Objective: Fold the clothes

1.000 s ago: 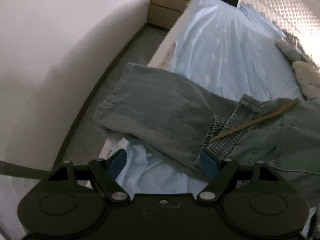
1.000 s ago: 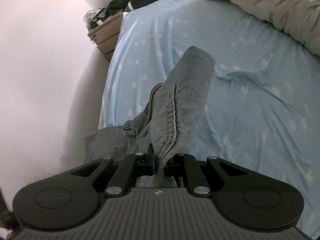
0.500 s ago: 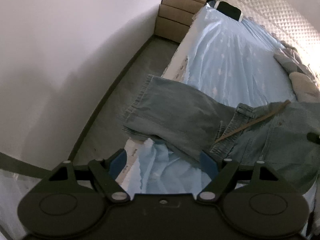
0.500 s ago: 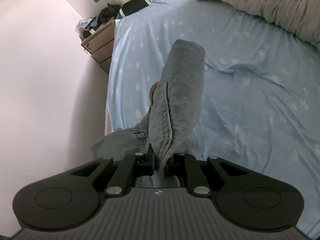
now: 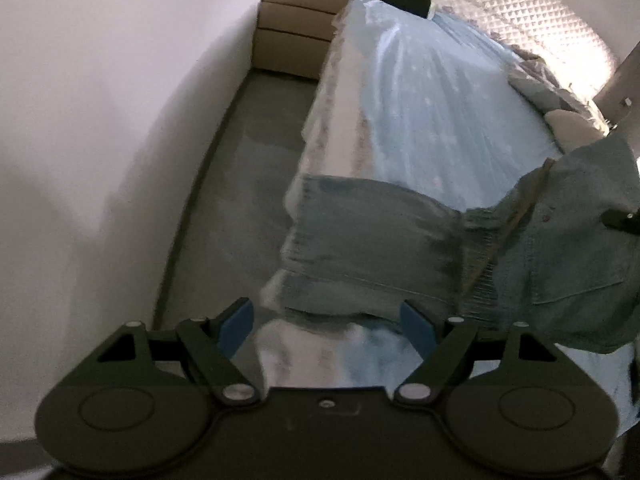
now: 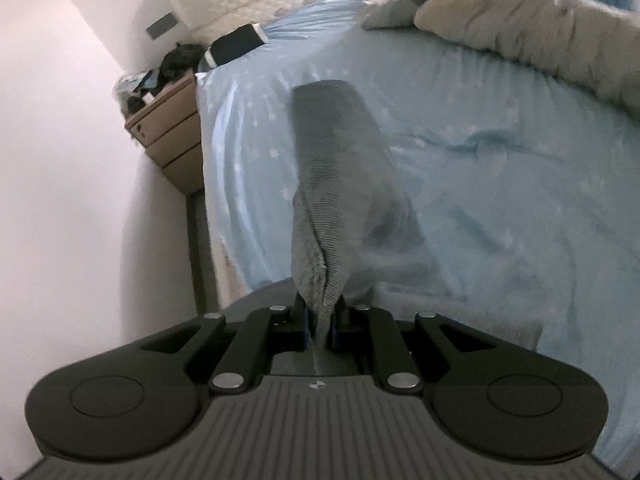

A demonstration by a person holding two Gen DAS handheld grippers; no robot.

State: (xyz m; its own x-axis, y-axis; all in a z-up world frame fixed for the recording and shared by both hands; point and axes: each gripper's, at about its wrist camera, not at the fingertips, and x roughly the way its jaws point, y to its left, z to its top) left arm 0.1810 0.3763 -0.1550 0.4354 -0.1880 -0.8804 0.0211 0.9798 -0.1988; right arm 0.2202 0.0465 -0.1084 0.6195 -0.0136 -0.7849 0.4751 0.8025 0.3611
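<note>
My right tool (image 6: 320, 326) is clamped narrow on a fold of the jeans (image 6: 340, 184); the denim rises out from between its blue pads and stands up in front of the lens as a tall ridge over the bed (image 6: 520, 208). My left tool (image 5: 326, 322) stands wide, its blue pads (image 5: 238, 322) well apart, with nothing gripped between them; below the gap I see the near corner of the pale blue sheet (image 5: 420, 120). From the left wrist view, one trouser leg of the jeans (image 5: 372, 248) lies flat at the bed's near edge, its hem end reaching the side of the mattress toward the floor (image 5: 240, 184), while the waist portion with a back pocket is lifted at the right of the frame. A thin tan strip (image 5: 516, 220) runs diagonally across the denim; I cannot tell what it is. A wooden drawer unit (image 5: 296, 28) stands against the wall at the head of the bed. A grey quilt (image 6: 520, 36) lies bunched along the far side. The left view is blurred.
</note>
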